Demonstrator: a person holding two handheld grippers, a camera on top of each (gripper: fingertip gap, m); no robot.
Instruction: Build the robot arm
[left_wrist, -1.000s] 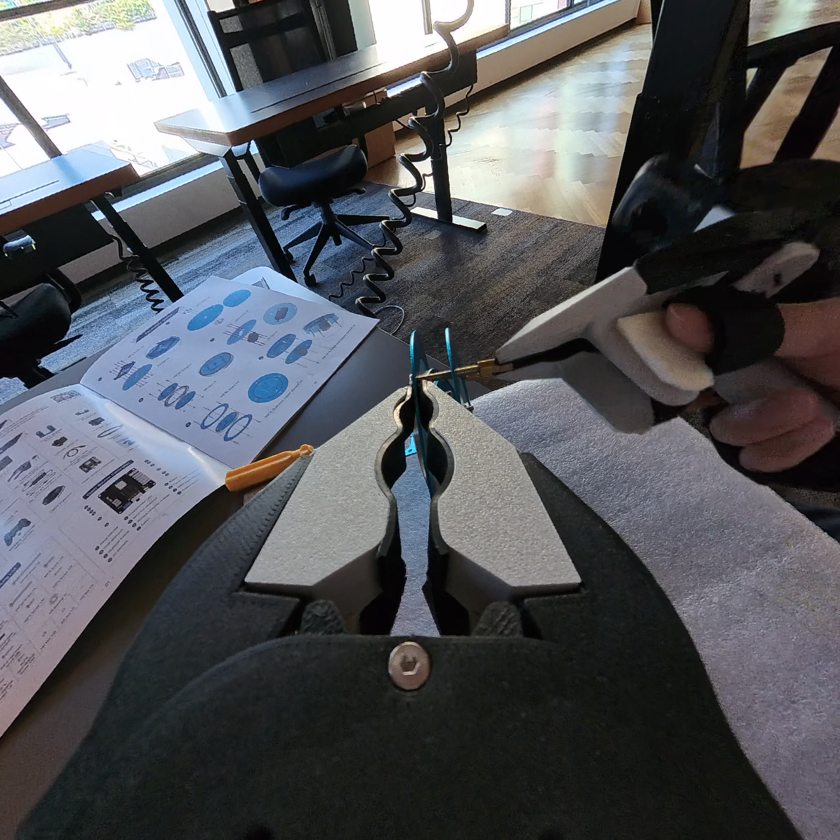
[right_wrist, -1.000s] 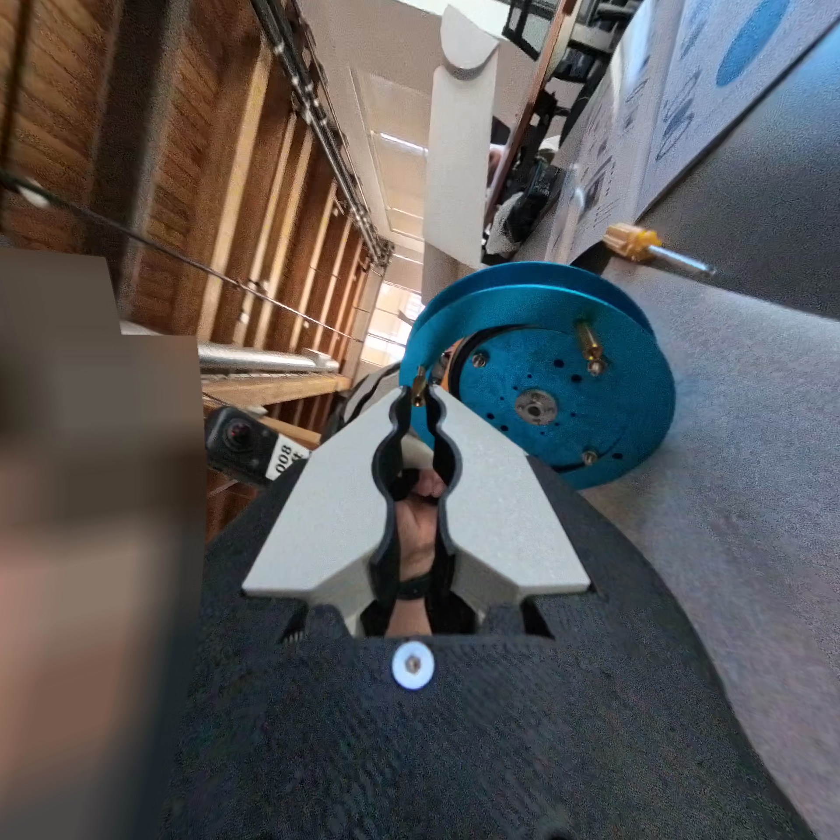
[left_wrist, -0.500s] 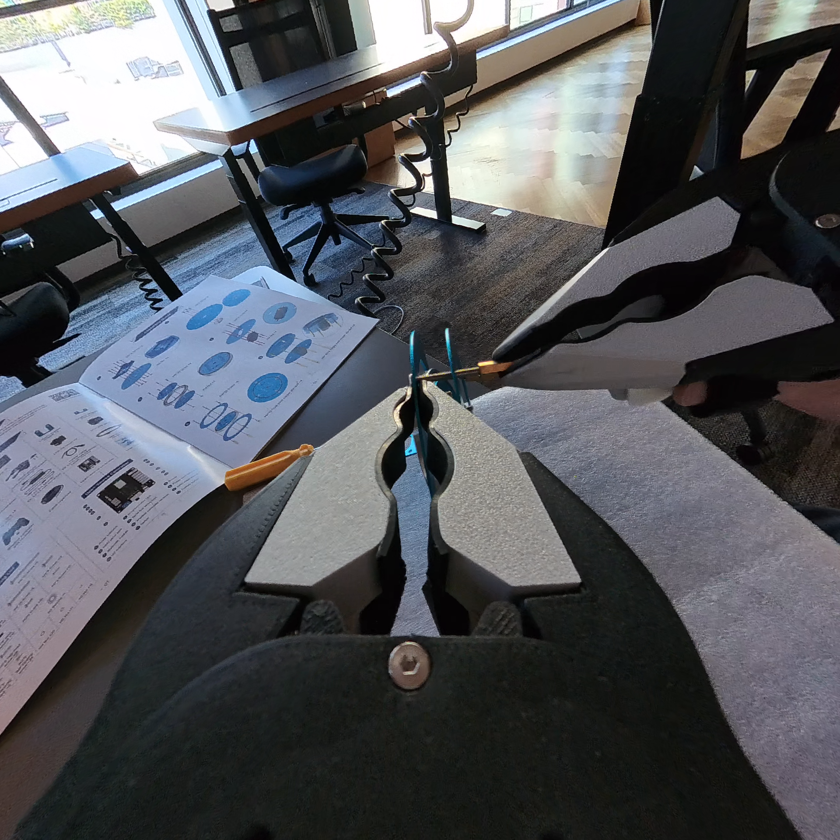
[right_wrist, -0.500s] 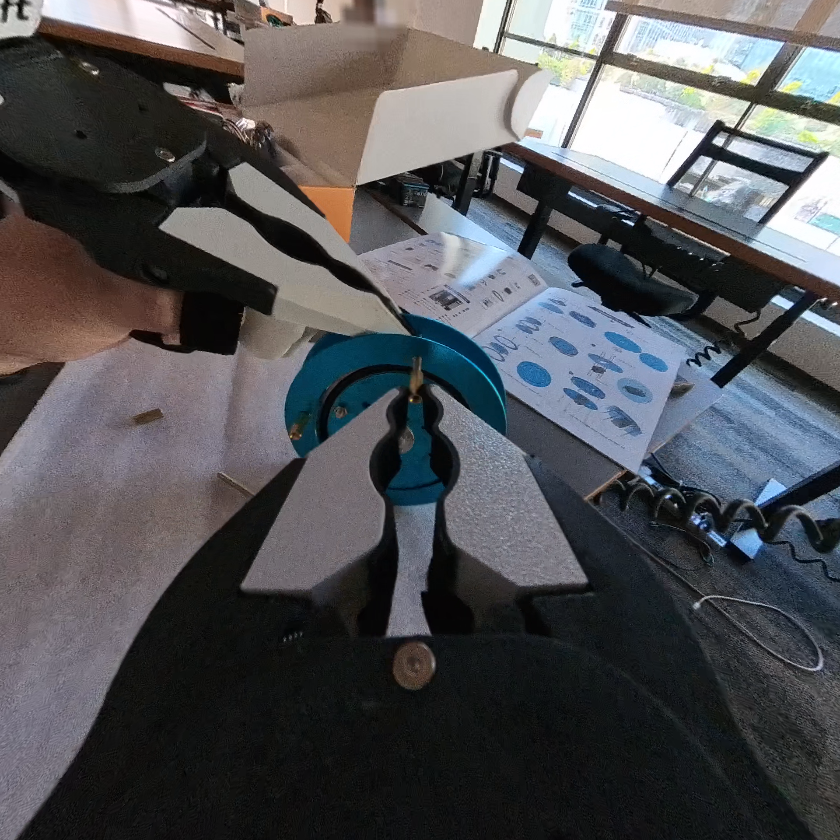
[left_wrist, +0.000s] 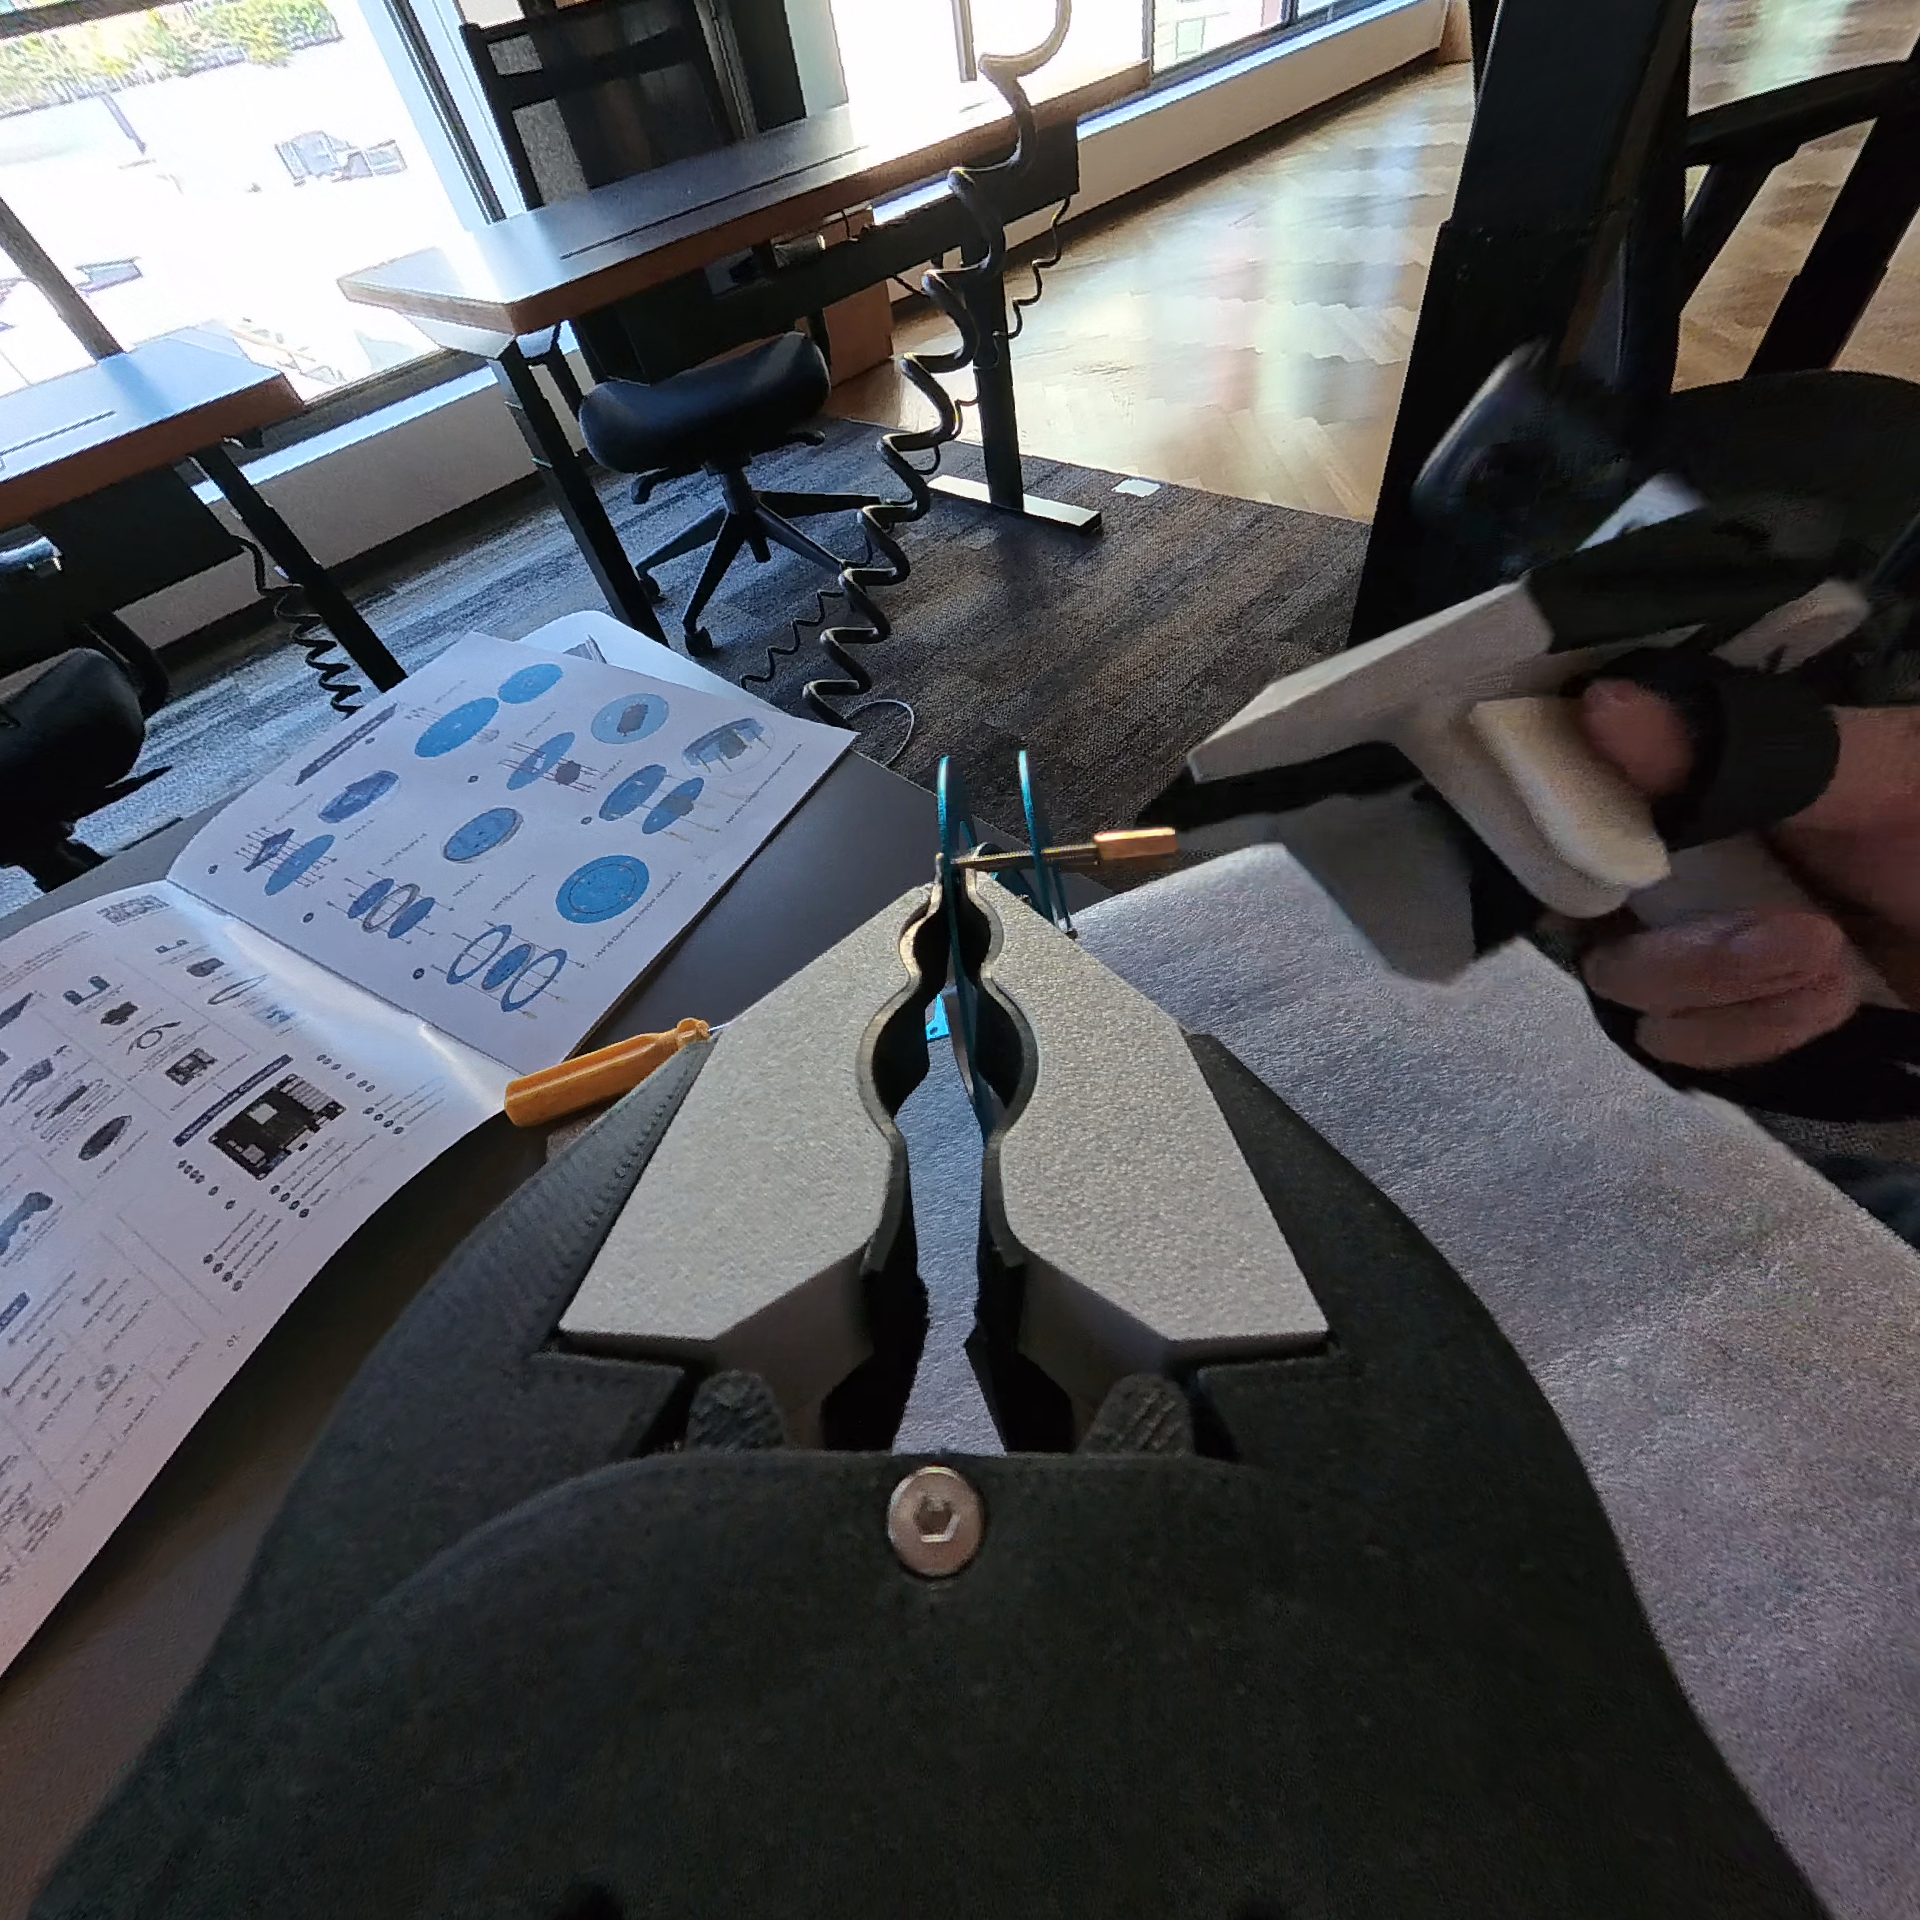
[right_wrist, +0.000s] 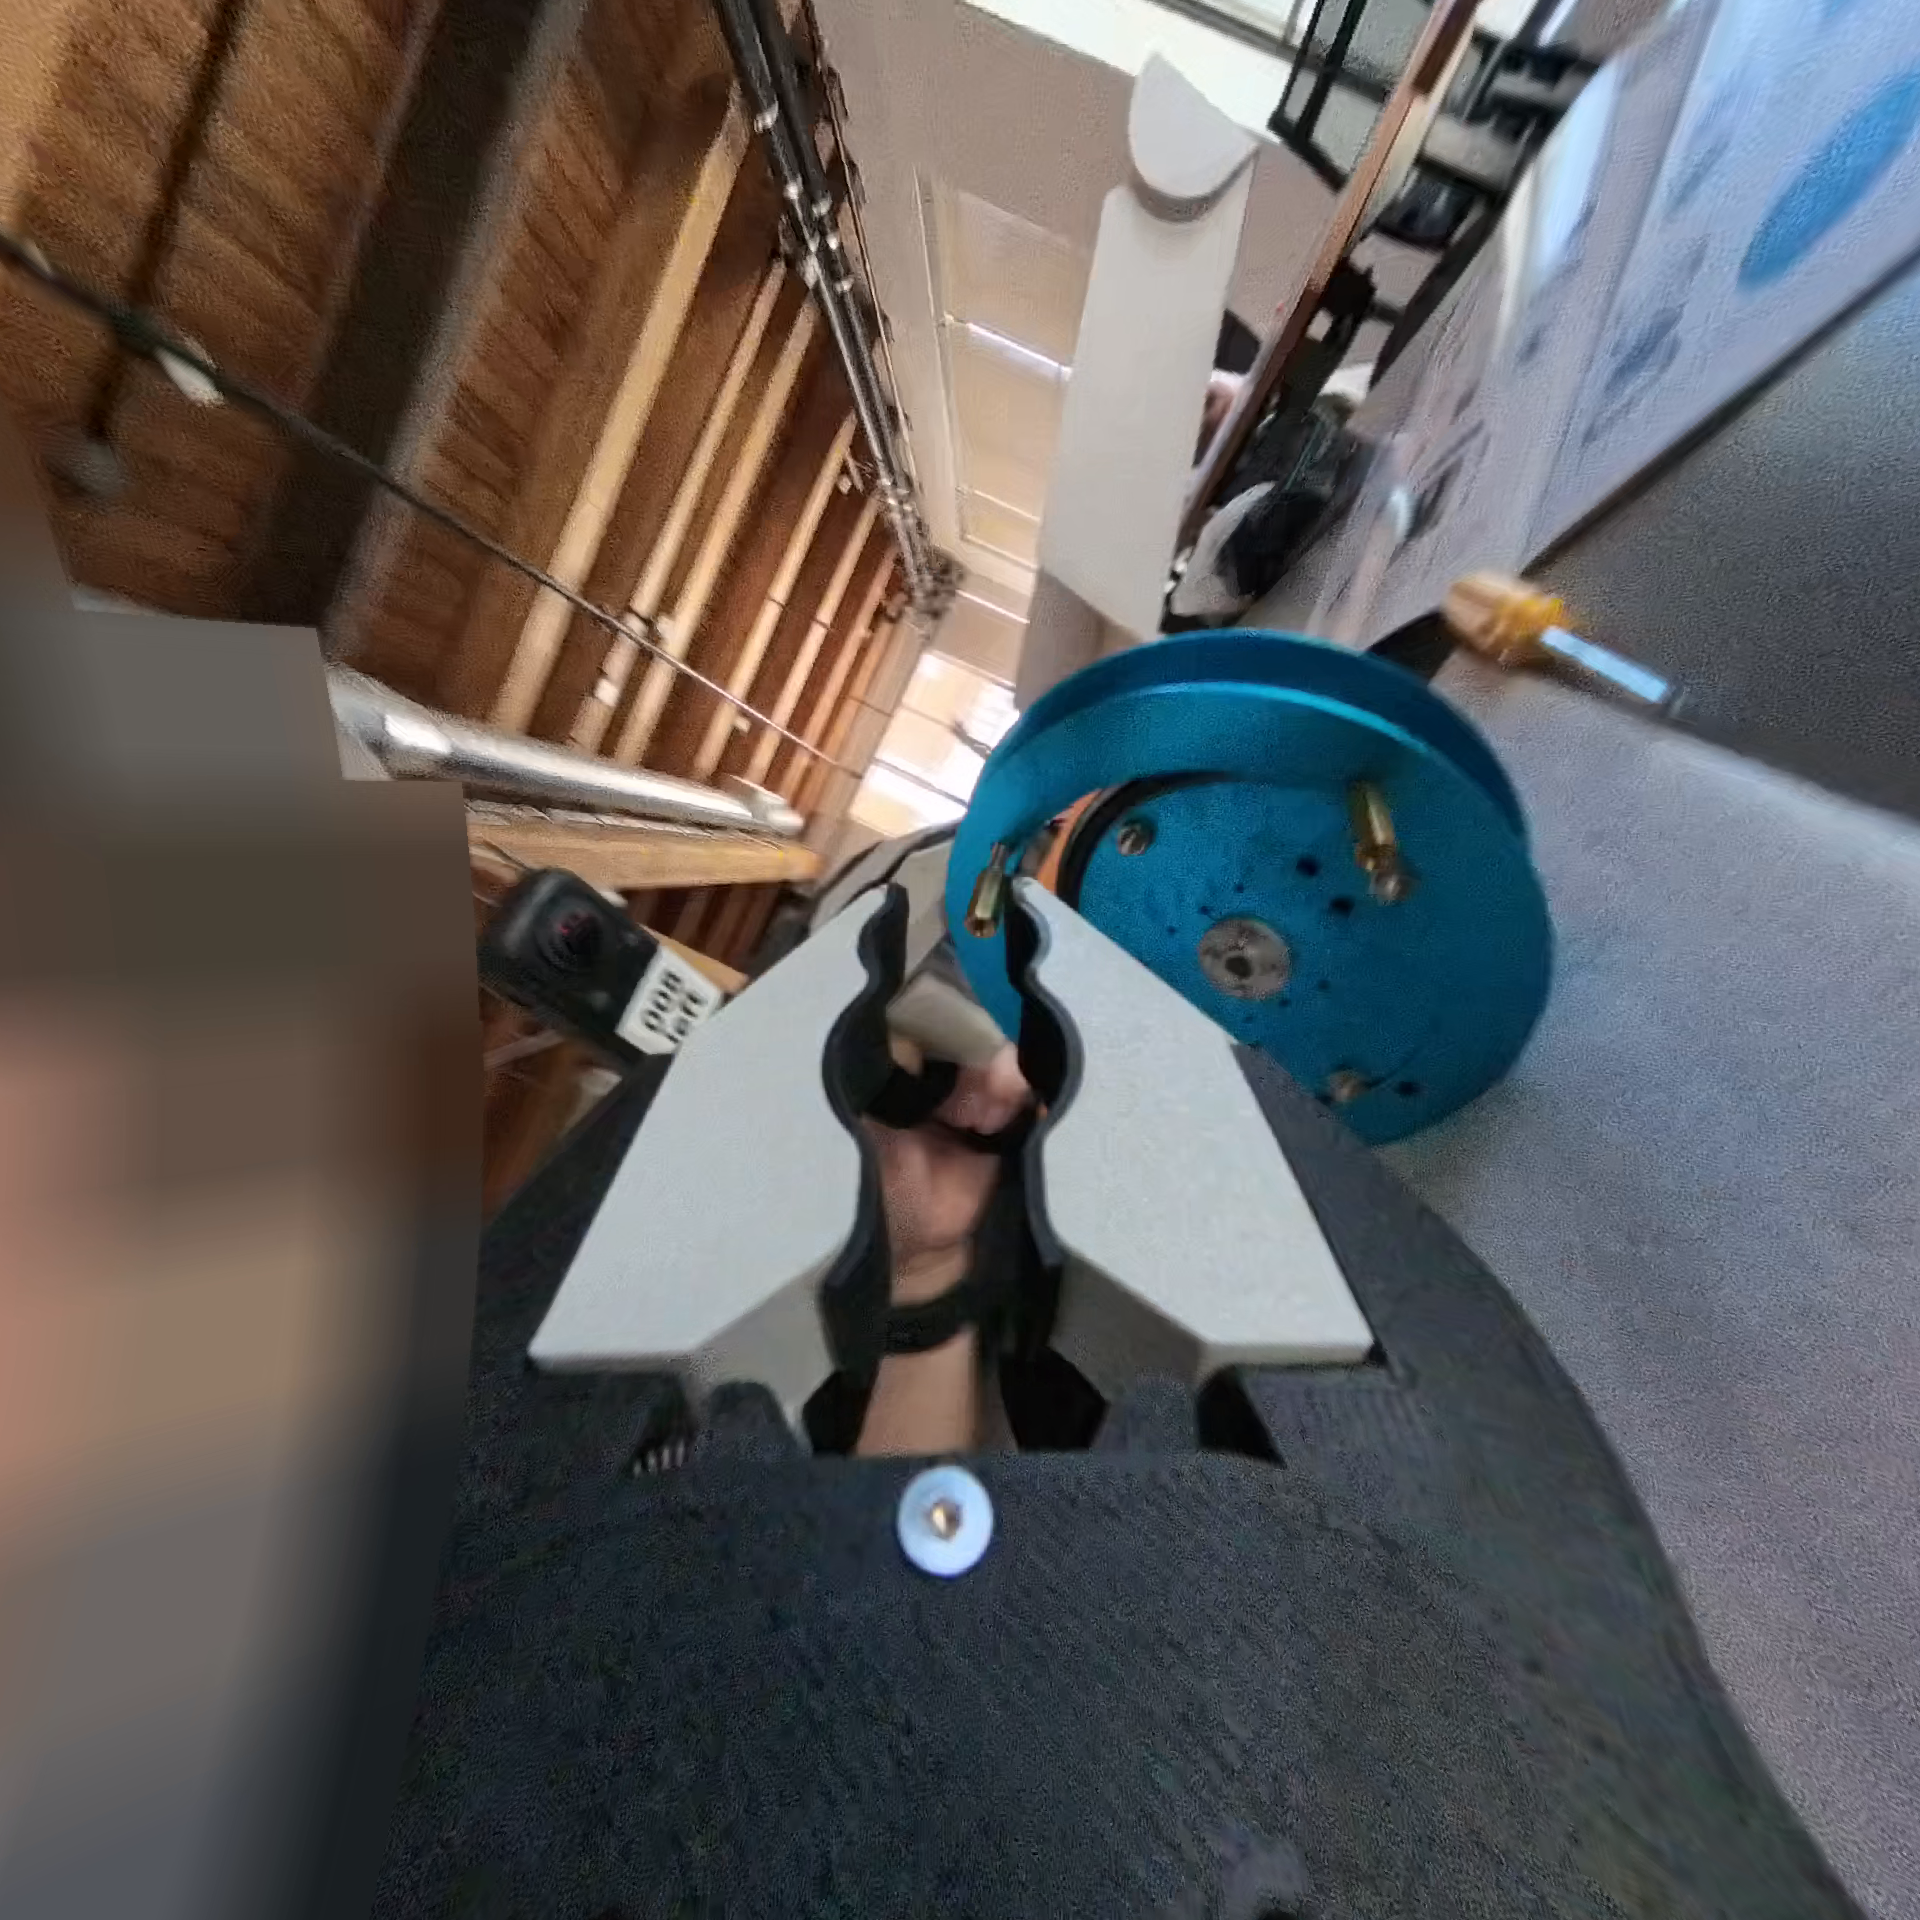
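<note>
Left gripper clamps blue disc edge-on; brass standoff juts sideways between right gripper open tips.

Left gripper fingers nearly closed; right gripper fingers parted

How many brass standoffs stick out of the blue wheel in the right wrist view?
2. One standoff stands at the blue wheel's left edge, between the right claw's tips; the other on the face's upper right. The claw may hide more.
</note>
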